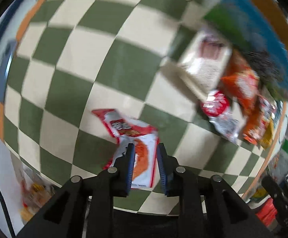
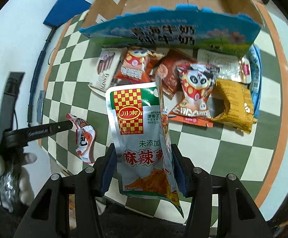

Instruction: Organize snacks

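Checkered cloth point(image 2: 213, 144); right gripper point(image 2: 142, 170) holding silver pouch point(image 2: 136, 134).

Silver snack pouch point(image 2: 136, 138) hangs upright above red-white packet point(image 2: 84, 138)

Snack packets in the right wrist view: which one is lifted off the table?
The silver packet with the red-yellow checkered logo, clamped in the right tool; the others lie on the checkered cloth.
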Demonstrator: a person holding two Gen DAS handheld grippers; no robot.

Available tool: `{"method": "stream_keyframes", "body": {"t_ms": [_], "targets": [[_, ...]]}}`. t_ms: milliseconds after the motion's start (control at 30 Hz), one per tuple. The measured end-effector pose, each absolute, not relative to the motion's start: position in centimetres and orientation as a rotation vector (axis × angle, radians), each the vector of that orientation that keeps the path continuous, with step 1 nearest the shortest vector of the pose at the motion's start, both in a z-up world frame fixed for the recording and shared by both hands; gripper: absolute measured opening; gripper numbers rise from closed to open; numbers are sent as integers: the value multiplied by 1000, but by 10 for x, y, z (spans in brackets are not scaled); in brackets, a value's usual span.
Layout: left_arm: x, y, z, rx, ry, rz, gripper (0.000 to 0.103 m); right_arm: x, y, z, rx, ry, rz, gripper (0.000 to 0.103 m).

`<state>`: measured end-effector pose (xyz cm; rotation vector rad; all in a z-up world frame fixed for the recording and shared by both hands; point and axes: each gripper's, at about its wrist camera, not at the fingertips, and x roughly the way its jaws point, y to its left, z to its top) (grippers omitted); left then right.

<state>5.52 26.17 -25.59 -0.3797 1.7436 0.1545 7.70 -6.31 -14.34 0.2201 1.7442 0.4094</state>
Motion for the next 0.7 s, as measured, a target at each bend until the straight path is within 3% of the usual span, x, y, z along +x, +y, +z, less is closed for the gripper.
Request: {"method": "stream_keyframes", "body": {"t_ms": [200, 233, 300, 367, 467, 533, 600, 667, 700], "targets": [[50, 262, -297, -424, 1810, 154, 37, 79, -54, -166, 207, 1781, 404, 55], [50, 258, -299, -412, 1812, 150, 43, 79, -52, -169, 197, 1789, 405, 55], [53, 243, -303, -369, 1835, 110, 75, 80, -48, -173, 179, 1796, 408, 55], [54, 228, -313, -299, 1878, 96, 92, 80, -46, -176, 168, 1802, 415, 55], [52, 216, -324, -175, 1902, 172, 95, 80, -42, -179, 155, 1807, 424, 55], [48, 223, -320, -228, 1860, 208, 87, 82, -41, -179, 151, 1806, 430, 55], [46, 229, -309, -236, 1832, 227, 51, 81, -41, -178, 140, 1798, 434, 55], [48, 229, -298, -213, 1808, 224, 33, 80, -43, -180, 133, 1791, 433, 55], [48, 227, -294, -185, 1805, 232, 32, 79, -44, -181, 136, 1793, 433, 55]]}}
